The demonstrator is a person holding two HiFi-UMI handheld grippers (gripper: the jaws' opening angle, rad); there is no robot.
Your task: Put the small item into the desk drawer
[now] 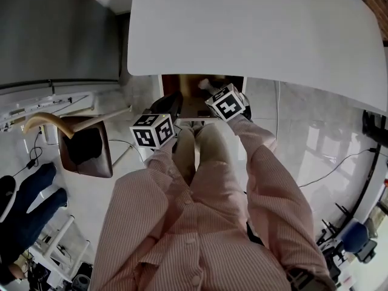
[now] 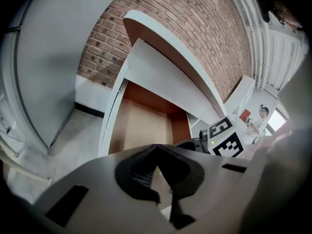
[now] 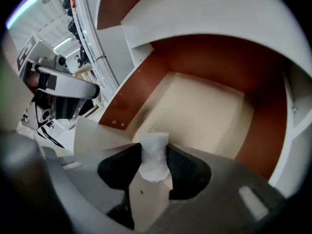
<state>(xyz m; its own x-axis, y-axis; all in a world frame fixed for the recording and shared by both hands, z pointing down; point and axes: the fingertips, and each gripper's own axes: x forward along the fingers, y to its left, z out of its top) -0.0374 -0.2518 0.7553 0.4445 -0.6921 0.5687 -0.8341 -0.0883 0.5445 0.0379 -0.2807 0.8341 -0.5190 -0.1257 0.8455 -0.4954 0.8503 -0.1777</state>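
The desk drawer (image 3: pixel 204 116) stands pulled out under the white desk (image 1: pixel 254 29), with a pale bottom and brown walls and nothing lying in it. My right gripper (image 3: pixel 154 157) hangs over the drawer's front edge, shut on a small white item (image 3: pixel 154 155) that sticks up between the jaws. In the head view this right gripper (image 1: pixel 209 88) sits at the drawer opening (image 1: pixel 200 105). My left gripper (image 2: pixel 155 167) is shut with nothing in it, just outside the drawer's (image 2: pixel 141 128) front left. In the head view that left gripper's cube (image 1: pixel 153 130) shows, its jaws hidden.
A brown chair (image 1: pixel 85 144) stands to the left on the pale floor. A brick wall (image 2: pixel 185 28) is behind the desk. The person's striped sleeves and trousers (image 1: pixel 206 211) fill the lower head view. Cables and equipment (image 1: pixel 357 235) lie at the right.
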